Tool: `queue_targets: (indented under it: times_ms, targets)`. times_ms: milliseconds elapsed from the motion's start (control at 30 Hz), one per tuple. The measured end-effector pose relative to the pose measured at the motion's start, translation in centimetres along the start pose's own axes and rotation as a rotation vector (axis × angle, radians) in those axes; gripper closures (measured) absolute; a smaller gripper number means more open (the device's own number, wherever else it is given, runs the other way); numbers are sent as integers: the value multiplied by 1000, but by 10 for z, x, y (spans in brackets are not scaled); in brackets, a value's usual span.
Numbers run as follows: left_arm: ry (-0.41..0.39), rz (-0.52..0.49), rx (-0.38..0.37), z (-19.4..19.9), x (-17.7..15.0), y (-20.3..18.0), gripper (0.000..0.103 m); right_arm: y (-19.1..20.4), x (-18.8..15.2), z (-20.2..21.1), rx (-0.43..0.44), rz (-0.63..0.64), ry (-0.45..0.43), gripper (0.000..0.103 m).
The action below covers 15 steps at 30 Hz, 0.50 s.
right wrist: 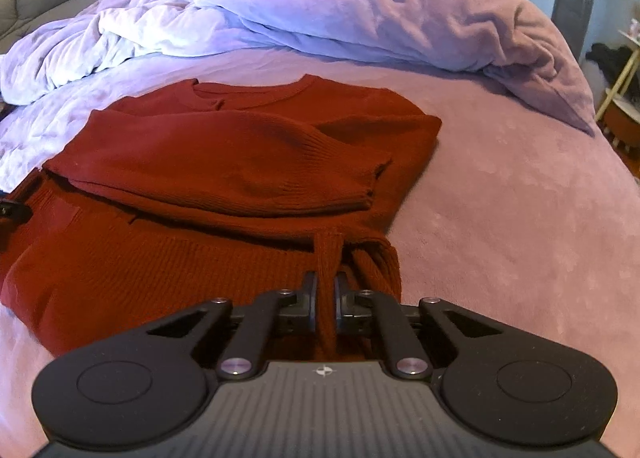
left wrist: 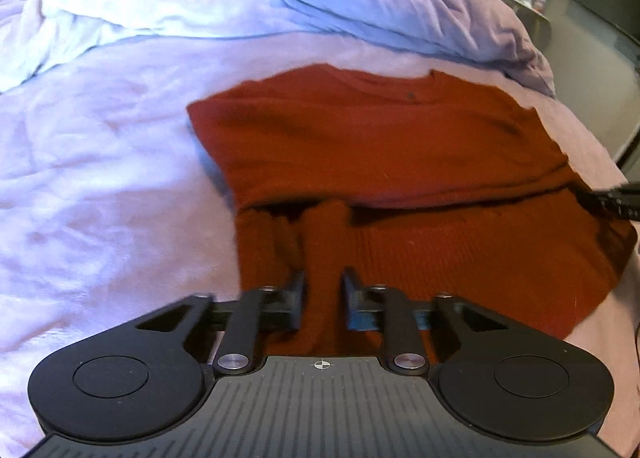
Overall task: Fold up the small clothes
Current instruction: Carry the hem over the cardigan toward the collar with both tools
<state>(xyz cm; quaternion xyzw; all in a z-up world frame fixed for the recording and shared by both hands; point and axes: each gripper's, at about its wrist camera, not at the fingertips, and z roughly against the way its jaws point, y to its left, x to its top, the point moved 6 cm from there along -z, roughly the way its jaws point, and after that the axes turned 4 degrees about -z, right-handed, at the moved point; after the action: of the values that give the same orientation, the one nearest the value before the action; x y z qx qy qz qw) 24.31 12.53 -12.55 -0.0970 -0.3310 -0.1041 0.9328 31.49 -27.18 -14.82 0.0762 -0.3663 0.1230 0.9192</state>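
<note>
On the pale lilac plush bedspread (right wrist: 500,185), with a rumpled lilac duvet (right wrist: 340,13) heaped along its far side, lies a rust-red ribbed knit sweater (right wrist: 224,161), its sleeves already folded across the chest and its neckline pointing away.

At the sweater's left hem corner, the left gripper (left wrist: 323,278) has its fingers drawn in on a raised pleat of red knit, which stands up between them. The gap there looks a little loose, so the hold may be shallow.

At the right hem corner, the right gripper (right wrist: 326,281) is pinched narrowly on a similar ridge of hem fabric, a firmer-looking bite.

The step in hand appears to be lifting the bottom edge to fold it up over the sleeves. The risks, as I judge them:

- the left pleat could slip out under the knit's weight, dropping that corner
- uneven lifting could skew the fold line
- dragging the hem forward could pull the folded sleeve (right wrist: 280,161) askew
- the plush cover may grip the knit and bunch it
</note>
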Motion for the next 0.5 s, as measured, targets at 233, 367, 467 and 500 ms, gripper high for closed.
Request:
queue_targets:
  times_ms: [233,367,467,500]
  targets:
    - [-176,41,-14,53,42,-1,96,7,21,29,-9,27,-120,97]
    - [-276,47,47,57,82,12,96,3,58,47,-8,-27,-239,97]
    - [-250,95,106,22,101,33,96,-4,84,36,-56,-80,-287,97]
    - [-221,119,118,6,102,40,96,-6,89,25,-72,-88,-281,97]
